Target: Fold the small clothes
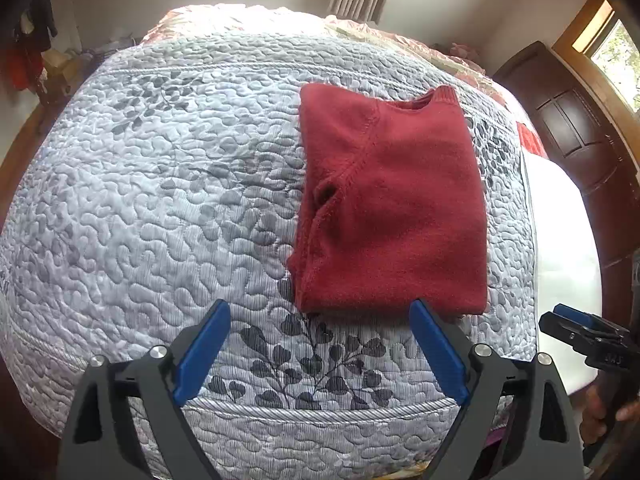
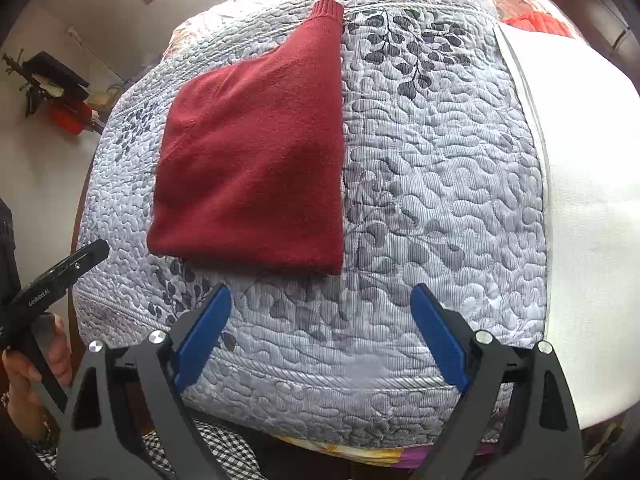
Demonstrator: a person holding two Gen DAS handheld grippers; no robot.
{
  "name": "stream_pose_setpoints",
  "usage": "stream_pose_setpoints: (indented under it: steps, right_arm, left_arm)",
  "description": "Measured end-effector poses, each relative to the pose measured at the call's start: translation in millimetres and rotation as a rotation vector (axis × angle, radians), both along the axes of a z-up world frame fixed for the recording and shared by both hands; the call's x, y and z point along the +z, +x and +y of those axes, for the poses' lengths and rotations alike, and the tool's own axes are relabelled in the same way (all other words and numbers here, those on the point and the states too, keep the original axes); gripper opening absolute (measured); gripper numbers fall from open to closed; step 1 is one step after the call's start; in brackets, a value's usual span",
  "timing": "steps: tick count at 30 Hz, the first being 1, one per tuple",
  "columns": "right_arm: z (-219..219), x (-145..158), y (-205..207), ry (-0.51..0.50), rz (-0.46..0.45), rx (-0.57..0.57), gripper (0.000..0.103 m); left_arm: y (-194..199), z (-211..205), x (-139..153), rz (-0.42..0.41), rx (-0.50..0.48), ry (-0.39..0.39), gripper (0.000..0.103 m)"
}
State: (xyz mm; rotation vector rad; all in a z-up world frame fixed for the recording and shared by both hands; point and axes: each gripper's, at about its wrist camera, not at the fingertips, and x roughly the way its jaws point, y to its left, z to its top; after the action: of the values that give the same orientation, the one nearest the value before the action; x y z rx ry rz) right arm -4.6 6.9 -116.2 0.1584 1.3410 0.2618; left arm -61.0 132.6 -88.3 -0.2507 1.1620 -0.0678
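A dark red knit sweater [image 1: 394, 204] [image 2: 256, 164] lies folded flat into a neat rectangle, collar at its far end, right of centre in the left wrist view.

Both wrist cameras look forward and down along their own blue fingers from the quilt's [image 1: 140, 200] near edge; both views share the folded red sweater [image 1: 392, 208] [image 2: 256, 168], nearer the left camera
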Motion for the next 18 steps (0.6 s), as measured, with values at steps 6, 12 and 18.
stream_pose_setpoints:
  steps: [6,12,18]
  right_arm:
    - [6.8,20.8,-9.0,-0.018,-0.009,0.0,0.093]
    - [18.2,41.1,-18.7,-0.041,-0.032,0.016,0.095]
    - [27.3,56.4,-27.7,-0.045,-0.048,0.014,0.095]
  left_arm:
    - [-14.8,-2.2,11.7,0.017,0.011,0.01,0.094]
    - [-27.0,-4.5,29.1,0.02,-0.002,0.028,0.095]
    - [-38.8,-9.6,47.3,0.013,-0.018,0.047,0.095]
